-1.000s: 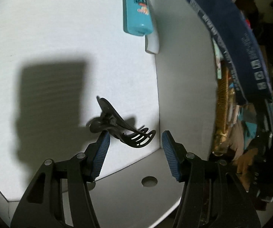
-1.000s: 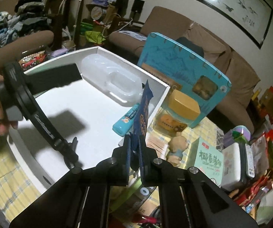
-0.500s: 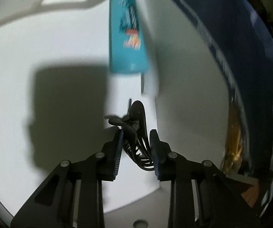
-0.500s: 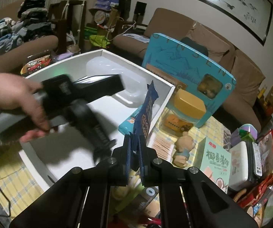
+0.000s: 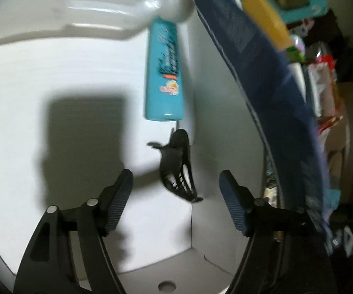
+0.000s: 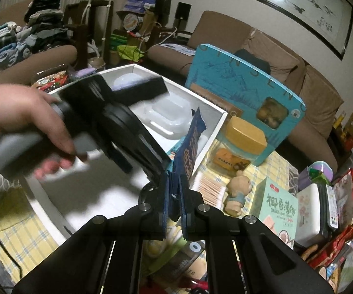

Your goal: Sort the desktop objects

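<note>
While the right gripper (image 6: 174,196) clamps the blue snack packet (image 6: 188,144), the left gripper (image 5: 176,191), jaws just spread, sits nearer the released black hair claw (image 5: 177,164), lying lengthwise ahead.

blurred print on the teal tube (image 5: 164,73) is unreadable; left claw (image 6: 151,169) hides the hair clip

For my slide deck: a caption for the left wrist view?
Open left gripper above a black hair claw clip in the white box.
</note>
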The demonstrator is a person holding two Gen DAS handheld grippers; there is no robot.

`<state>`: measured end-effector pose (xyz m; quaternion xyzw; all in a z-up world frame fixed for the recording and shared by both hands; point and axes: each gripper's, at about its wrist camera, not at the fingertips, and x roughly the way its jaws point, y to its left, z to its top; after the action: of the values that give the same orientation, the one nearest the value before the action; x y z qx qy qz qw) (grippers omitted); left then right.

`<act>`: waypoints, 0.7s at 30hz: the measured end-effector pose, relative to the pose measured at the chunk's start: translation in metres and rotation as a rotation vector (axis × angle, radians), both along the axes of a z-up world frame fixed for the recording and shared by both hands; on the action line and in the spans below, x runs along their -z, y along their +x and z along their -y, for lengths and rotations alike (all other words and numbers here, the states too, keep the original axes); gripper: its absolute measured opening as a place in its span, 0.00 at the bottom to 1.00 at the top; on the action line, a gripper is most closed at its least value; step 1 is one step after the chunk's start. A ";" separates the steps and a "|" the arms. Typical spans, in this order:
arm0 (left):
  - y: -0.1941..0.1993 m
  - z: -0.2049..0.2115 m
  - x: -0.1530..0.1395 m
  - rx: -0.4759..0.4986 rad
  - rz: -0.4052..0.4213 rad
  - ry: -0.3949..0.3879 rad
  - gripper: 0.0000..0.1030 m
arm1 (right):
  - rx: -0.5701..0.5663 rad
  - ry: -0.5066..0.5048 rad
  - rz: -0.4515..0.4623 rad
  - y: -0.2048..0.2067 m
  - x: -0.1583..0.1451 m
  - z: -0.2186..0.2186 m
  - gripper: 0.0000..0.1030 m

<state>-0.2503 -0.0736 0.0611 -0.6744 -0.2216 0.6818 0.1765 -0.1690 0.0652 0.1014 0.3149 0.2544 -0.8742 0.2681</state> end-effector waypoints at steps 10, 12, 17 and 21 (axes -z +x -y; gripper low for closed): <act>0.002 0.053 -0.004 -0.271 -0.066 0.245 0.75 | 0.050 0.286 -0.105 0.012 0.033 0.053 0.07; 0.002 0.055 -0.006 -0.285 -0.093 0.208 0.75 | 0.060 0.341 -0.106 0.012 0.046 0.066 0.08; -0.011 0.071 0.003 -0.231 -0.087 0.240 0.74 | 0.096 0.318 -0.048 0.006 0.056 0.079 0.10; -0.027 0.060 0.016 -0.192 -0.066 0.283 0.71 | 0.103 0.309 -0.019 0.003 0.061 0.077 0.19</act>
<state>-0.2773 -0.1341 0.0452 -0.5960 -0.3728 0.6792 0.2110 -0.1659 -0.0114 0.0405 0.3566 0.3719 -0.8403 0.1688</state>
